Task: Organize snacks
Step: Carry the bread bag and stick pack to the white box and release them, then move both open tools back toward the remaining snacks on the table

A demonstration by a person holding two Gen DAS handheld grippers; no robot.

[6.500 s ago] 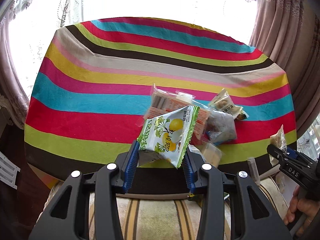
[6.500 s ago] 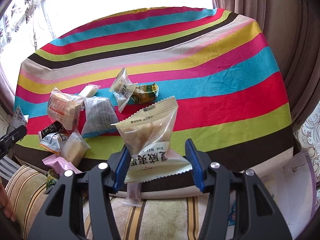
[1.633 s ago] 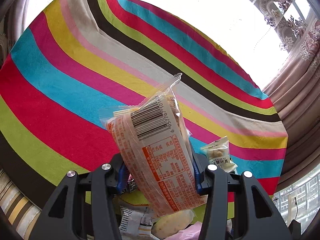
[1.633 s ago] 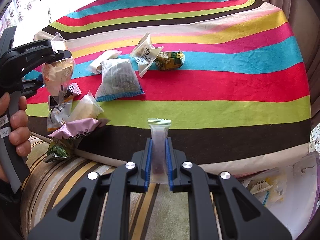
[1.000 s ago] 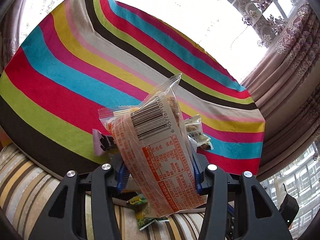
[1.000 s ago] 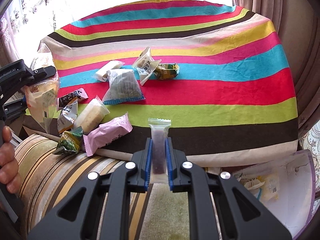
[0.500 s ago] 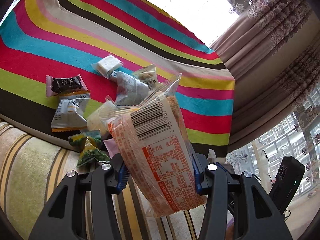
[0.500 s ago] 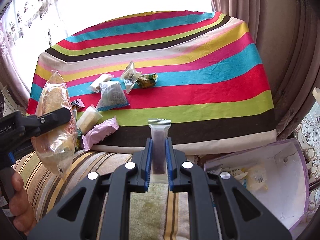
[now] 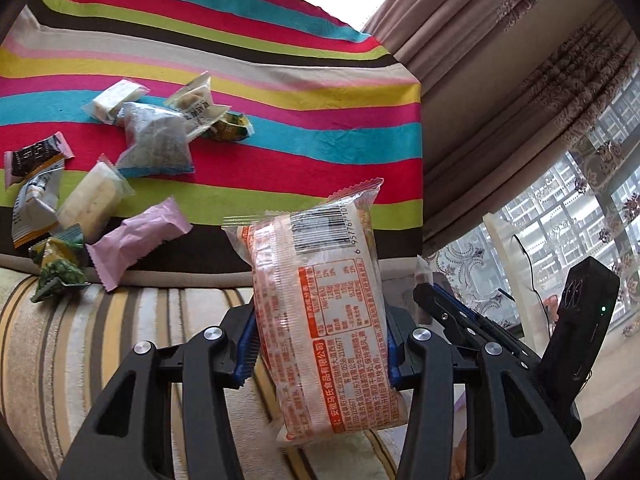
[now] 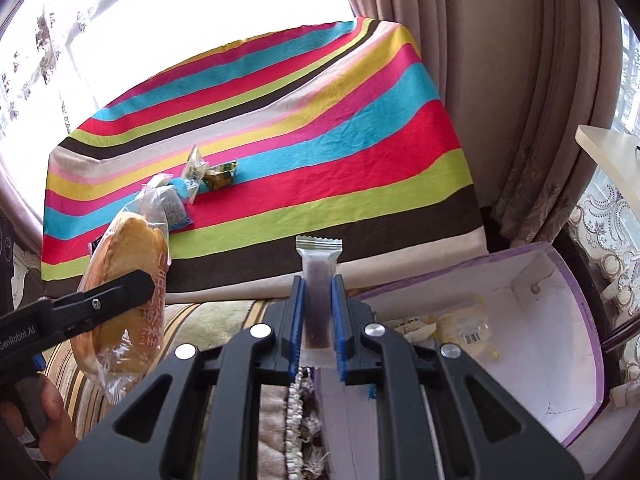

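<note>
Two grips are loaded: our left gripper (image 9: 320,344) clamps the bread packet (image 9: 324,312) upright, our right gripper (image 10: 318,320) pinches the thin snack stick (image 10: 318,300) on end. Only the right wrist view shows the purple-rimmed box (image 10: 560,320), lying right of both, nearer the right.

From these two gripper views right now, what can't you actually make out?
- Box contents, right wrist view: a couple of packets show, the right gripper hides the rest.
- Dark filling of the slim packet it clamps: too small to identify.
- Bread packet in the left gripper, left wrist view: only its printed back shows.
- Black device: its base is cut off.
</note>
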